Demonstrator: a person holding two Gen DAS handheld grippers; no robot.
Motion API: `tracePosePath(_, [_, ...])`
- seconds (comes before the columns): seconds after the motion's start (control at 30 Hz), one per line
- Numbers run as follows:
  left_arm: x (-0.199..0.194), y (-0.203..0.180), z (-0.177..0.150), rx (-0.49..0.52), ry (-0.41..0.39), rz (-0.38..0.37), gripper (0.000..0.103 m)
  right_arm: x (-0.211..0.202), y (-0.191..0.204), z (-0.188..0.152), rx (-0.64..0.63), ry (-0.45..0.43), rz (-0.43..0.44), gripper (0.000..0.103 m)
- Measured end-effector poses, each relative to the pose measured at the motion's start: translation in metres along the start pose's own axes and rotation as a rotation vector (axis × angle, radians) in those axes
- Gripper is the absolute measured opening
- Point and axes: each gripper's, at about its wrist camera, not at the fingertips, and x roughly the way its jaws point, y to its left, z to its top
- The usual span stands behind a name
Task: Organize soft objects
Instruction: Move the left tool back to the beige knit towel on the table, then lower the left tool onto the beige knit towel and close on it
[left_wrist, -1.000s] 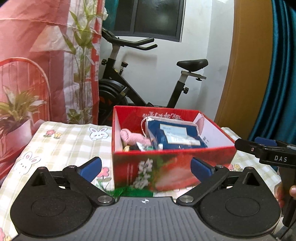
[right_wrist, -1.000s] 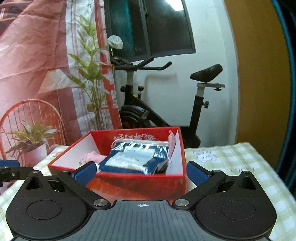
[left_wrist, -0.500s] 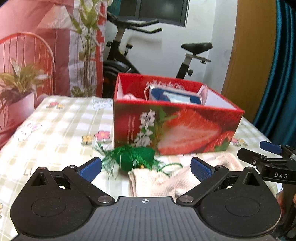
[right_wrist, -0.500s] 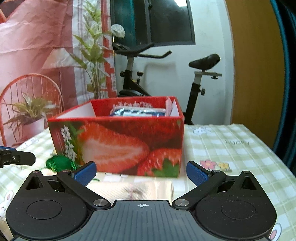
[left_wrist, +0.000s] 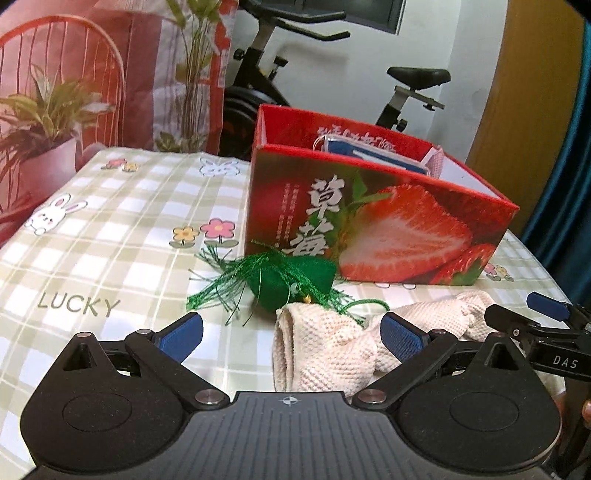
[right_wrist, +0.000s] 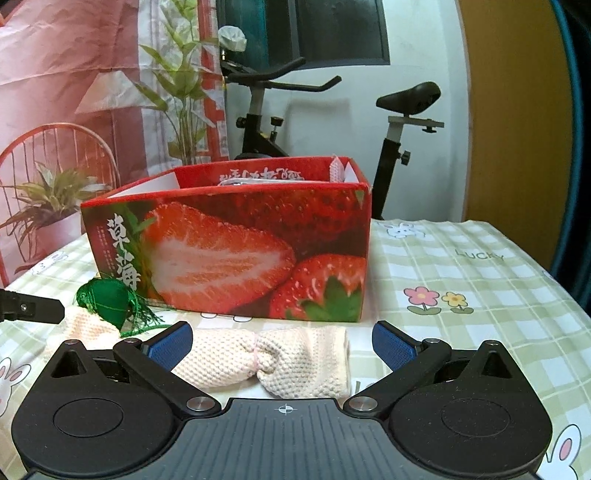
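Strawberry box (right_wrist: 236, 254): contents mostly hidden behind its near wall, beyond both sets of fingertips. Only the top of a blue packet (left_wrist: 373, 157) and a pink knit edge (left_wrist: 436, 164) show over the rim.
Cream knit cloth (right_wrist: 273, 362): near end covered by the right gripper (right_wrist: 282, 341) body; its left end lies under the green tasselled pouch (left_wrist: 295, 282).
Small print on box front: too small to read.
Right gripper in left view: cut off by the right edge.
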Motion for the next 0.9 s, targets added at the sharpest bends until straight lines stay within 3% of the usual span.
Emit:
tracePosePath(0.37, [0.009, 0.006, -0.004, -0.031, 0.042, -0.004, 0.103, 0.009, -0.009, -0.003, 0.043, 0.05, -0.029, 0.103])
tracePosePath(0.53, [0.01, 0.005, -0.007, -0.024, 0.033, -0.048, 0.101, 0.014, -0.009, 0.002, 0.029, 0.067, -0.045, 0.103])
tracePosePath(0.6, [0.009, 0.006, -0.007, -0.029, 0.024, -0.079, 0.091, 0.016, -0.009, 0.005, 0.019, 0.061, -0.036, 0.103])
tracePosePath(0.67, [0.011, 0.008, -0.008, -0.041, 0.03, -0.097, 0.07, 0.019, -0.01, 0.01, 0.003, 0.053, -0.015, 0.102])
tracePosePath(0.73, [0.017, 0.009, -0.01, -0.053, 0.056, -0.113, 0.059, 0.023, -0.01, 0.014, -0.015, 0.054, 0.005, 0.095])
tracePosePath(0.9, [0.025, 0.007, -0.015, -0.052, 0.085, -0.133, 0.055, 0.04, -0.013, 0.01, -0.005, 0.096, 0.005, 0.076])
